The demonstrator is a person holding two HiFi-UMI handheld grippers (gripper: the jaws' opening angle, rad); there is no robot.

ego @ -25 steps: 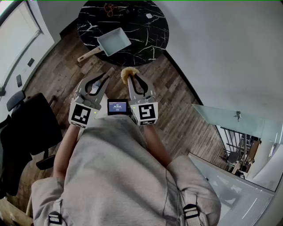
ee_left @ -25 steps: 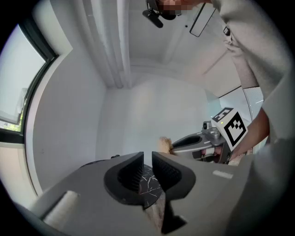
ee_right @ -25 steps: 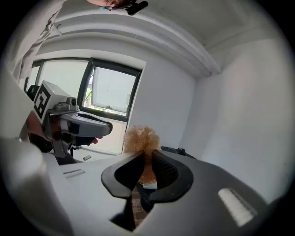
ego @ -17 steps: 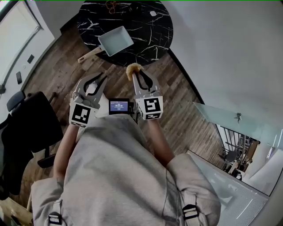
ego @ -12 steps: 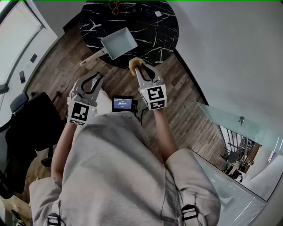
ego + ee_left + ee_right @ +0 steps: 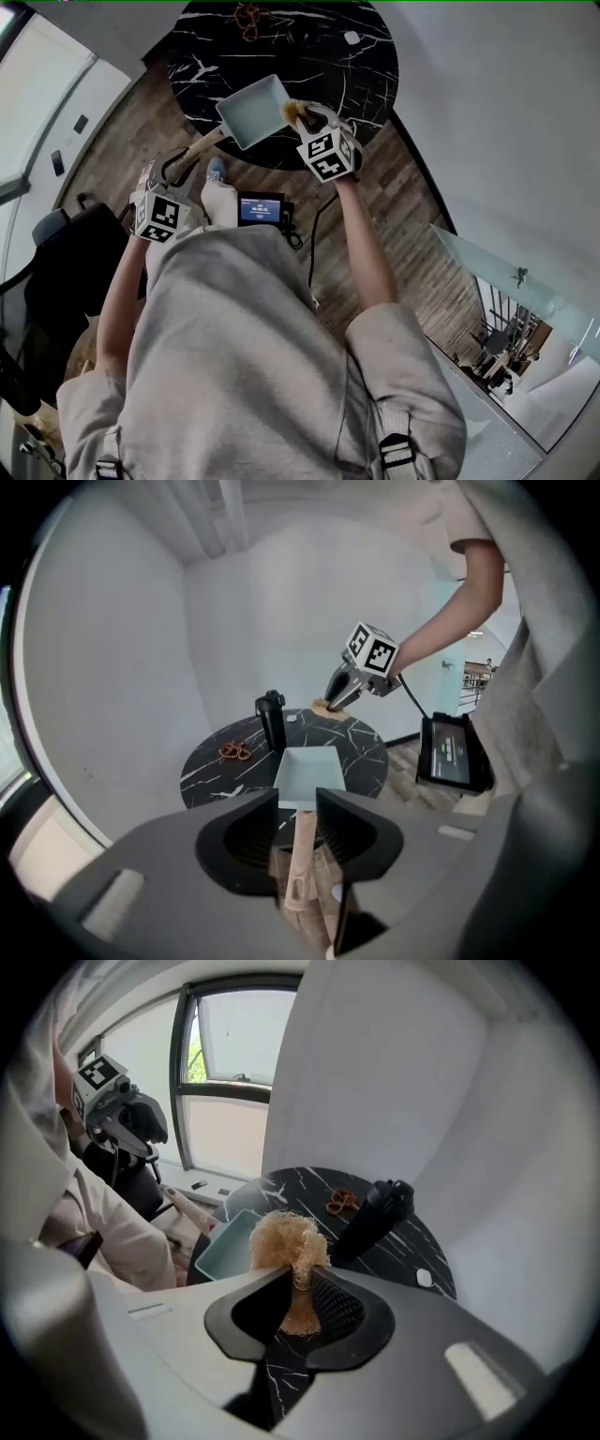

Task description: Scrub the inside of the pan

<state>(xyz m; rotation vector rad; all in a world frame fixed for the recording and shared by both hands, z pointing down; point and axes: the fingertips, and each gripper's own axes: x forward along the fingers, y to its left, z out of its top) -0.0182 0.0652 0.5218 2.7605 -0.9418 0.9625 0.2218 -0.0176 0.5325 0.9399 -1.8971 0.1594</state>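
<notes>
A pale blue rectangular pan (image 6: 251, 112) sits at the near edge of the round black marble table (image 6: 366, 75), its wooden handle (image 6: 199, 143) sticking out over the floor. My right gripper (image 6: 302, 116) is shut on a tan fibre scrubber (image 6: 292, 111) (image 6: 286, 1239), held at the pan's right rim. In the right gripper view the pan (image 6: 223, 1246) lies just beyond the scrubber. My left gripper (image 6: 178, 167) is at the handle's free end with its jaws opening. In the left gripper view the handle (image 6: 298, 864) shows in the gap of that gripper (image 6: 297, 803), untouched by the pads.
A black bottle (image 6: 272, 722) stands behind the pan, with a brown pretzel-like item (image 6: 234, 752) and a small white object (image 6: 427, 1279) farther back. A small screen (image 6: 261, 208) hangs at the person's chest. A dark chair (image 6: 66, 262) stands left on the wooden floor.
The person has stepped up to the table. The right gripper carried the scrubber forward to the pan's rim. The left gripper moved to the handle's end and its jaws spread wider.
</notes>
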